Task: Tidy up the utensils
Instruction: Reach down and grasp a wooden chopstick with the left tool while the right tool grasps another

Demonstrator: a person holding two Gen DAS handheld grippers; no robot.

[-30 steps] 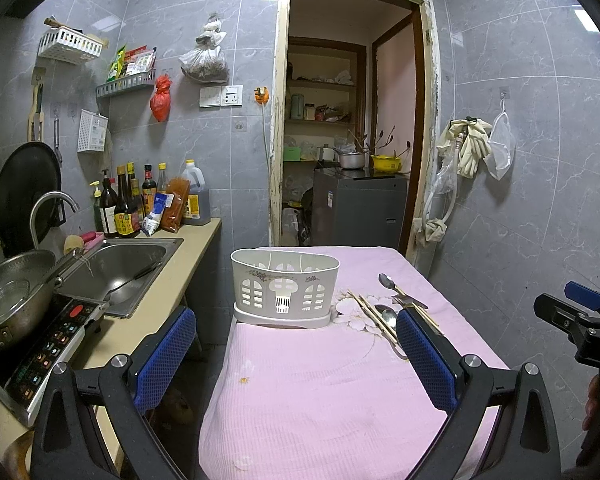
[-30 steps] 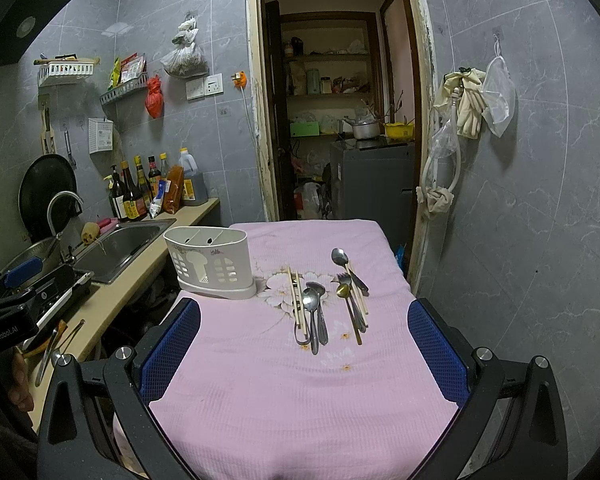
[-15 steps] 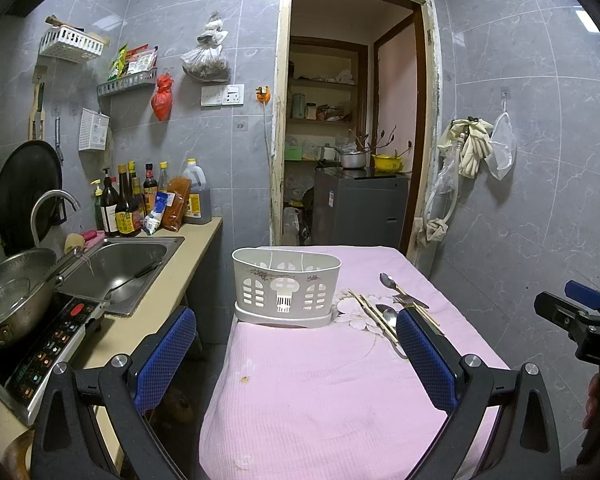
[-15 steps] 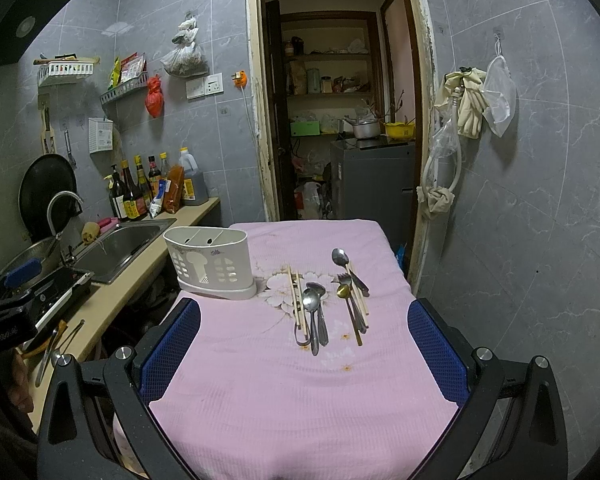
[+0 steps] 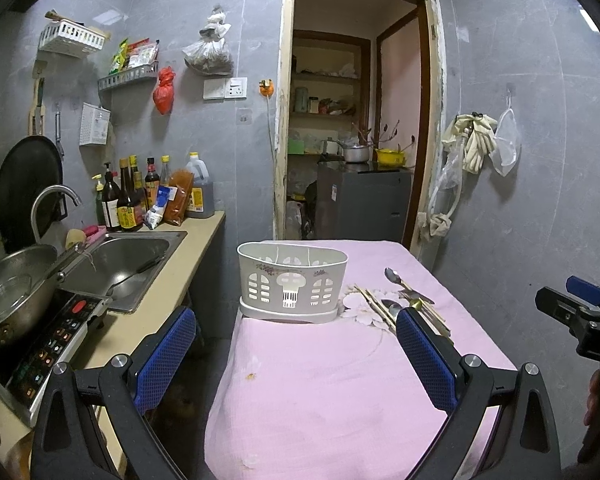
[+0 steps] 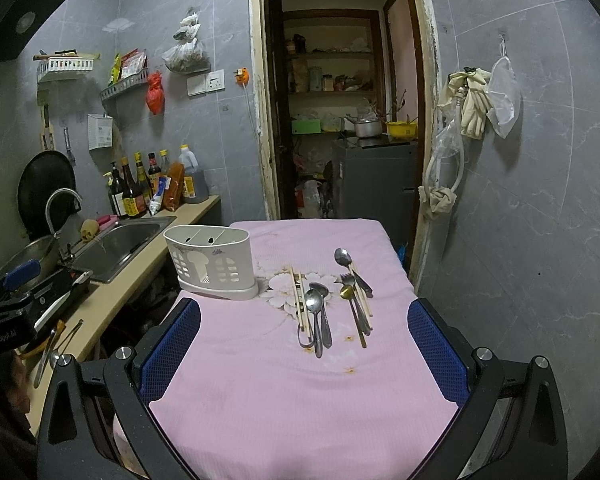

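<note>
Both grippers hang above the near end of a table covered in a pink cloth (image 6: 260, 392), and neither holds anything. The left gripper (image 5: 296, 354) has its jaws spread wide, its blue pads (image 5: 164, 356) framing a white caddy (image 5: 292, 282). The right gripper (image 6: 304, 346) is likewise wide apart, with nothing between its pads (image 6: 436, 350).

The caddy stands upright on its drip tray at the table's left side, toward the far end; from the right wrist view its top shows dividers forming compartments, though what is inside them cannot be made out. Just right of it, on a flower print in the cloth, lie the utensils in 2 loose clusters. The nearer cluster holds chopsticks (image 6: 298, 300) and 2 steel spoons (image 6: 316, 312), lying side by side with handles toward the camera. The other cluster, a little further right, has a spoon (image 6: 343, 258) at the far end, a fork (image 6: 350, 282), a gold spoon (image 6: 346, 291) and more chopsticks overlapping.

Left of the table runs a counter with a sink (image 5: 120, 256), bottles (image 5: 128, 200) and a pan (image 5: 12, 292).
</note>
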